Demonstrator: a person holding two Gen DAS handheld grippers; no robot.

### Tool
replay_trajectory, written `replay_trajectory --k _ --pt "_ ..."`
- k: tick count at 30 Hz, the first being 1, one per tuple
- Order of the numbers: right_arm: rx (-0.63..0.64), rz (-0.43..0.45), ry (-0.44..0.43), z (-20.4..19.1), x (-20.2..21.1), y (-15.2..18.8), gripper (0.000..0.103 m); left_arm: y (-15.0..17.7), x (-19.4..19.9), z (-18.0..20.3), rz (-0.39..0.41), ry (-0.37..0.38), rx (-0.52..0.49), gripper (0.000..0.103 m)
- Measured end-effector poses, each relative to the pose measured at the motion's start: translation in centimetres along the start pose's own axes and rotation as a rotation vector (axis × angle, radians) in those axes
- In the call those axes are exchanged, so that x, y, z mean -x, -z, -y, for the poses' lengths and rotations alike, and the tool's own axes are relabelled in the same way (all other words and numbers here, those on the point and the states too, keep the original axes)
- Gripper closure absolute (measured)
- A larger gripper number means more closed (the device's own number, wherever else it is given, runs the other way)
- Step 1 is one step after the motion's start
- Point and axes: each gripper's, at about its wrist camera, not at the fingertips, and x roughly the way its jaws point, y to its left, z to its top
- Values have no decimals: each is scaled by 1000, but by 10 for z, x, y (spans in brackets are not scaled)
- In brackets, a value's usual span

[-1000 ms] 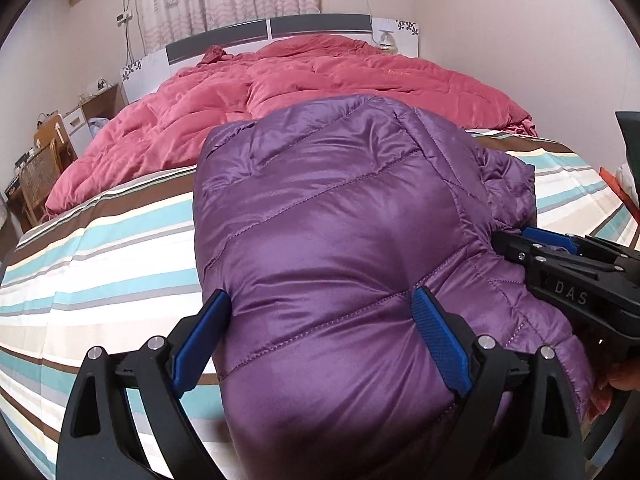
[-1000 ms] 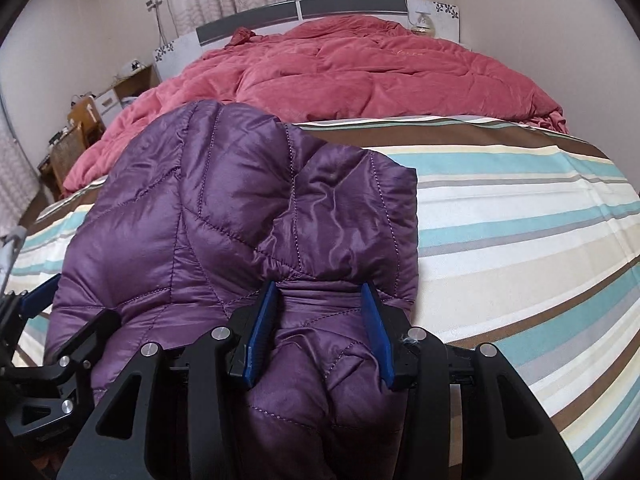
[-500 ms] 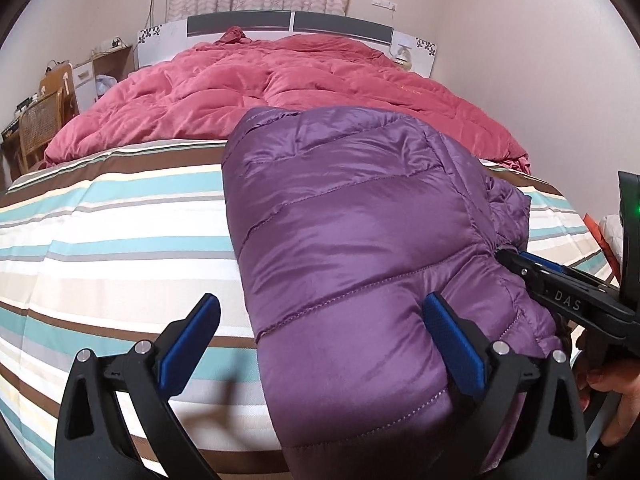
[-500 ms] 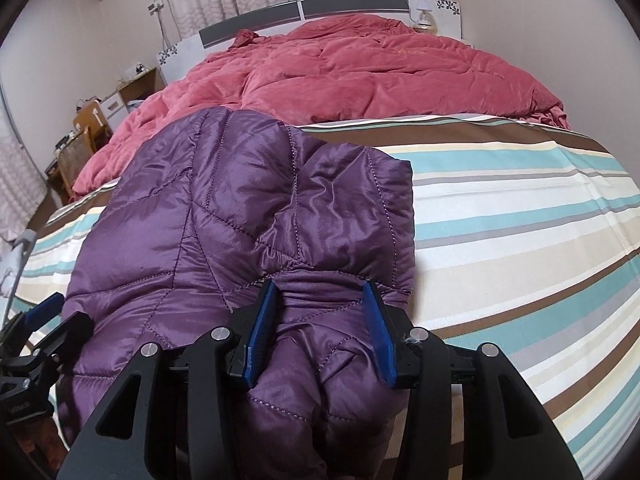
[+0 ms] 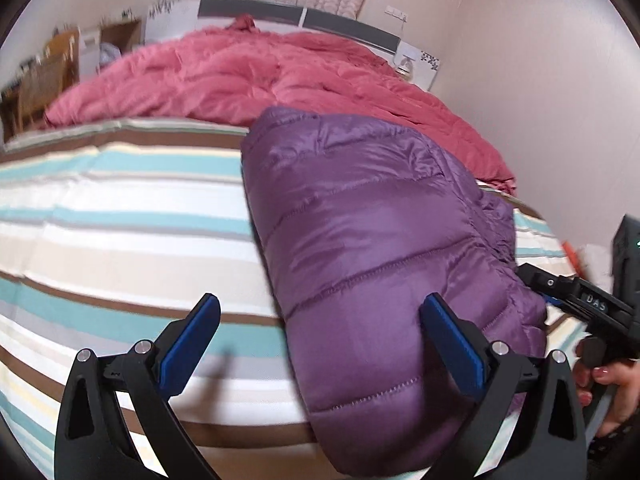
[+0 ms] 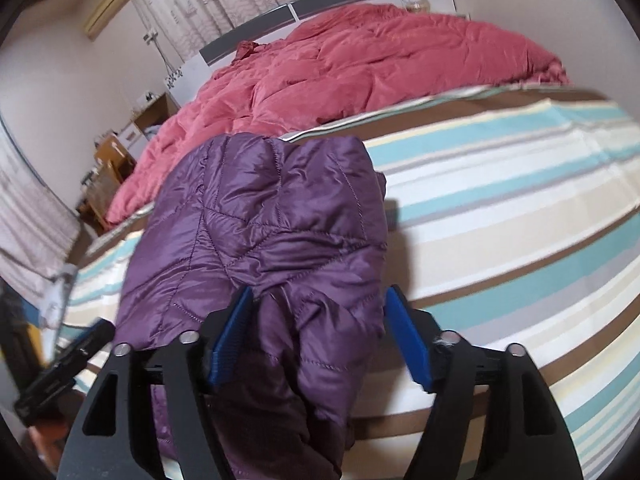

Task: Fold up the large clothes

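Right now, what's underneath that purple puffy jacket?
The purple jacket lies folded on the striped bedsheet, whose stripes show around it. Behind it sits the pink comforter. Whatever lies directly beneath the jacket is covered.

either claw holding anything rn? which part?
Nothing is held. The left claw is wide open, mostly over the striped sheet, beside the purple jacket. The right claw is open astride the jacket's near edge, not clamped.
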Motion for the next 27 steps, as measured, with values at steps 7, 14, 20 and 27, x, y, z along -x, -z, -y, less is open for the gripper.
replay_trajectory --k 7,14,20,27 --pt "-51 -114 -67 15 -34 -15 27 -4 -18 7 -90 83 -45 2" --pt "-43 -197 -134 20 -68 -23 27 -14 -39 19 -164 71 -144 2" --pt "-97 -235 -237 32 -85 -22 33 -15 -52 11 -220 153 -96 2" --pt "-56 -209 -317 25 -80 -19 62 -10 -46 22 -193 162 -131 22"
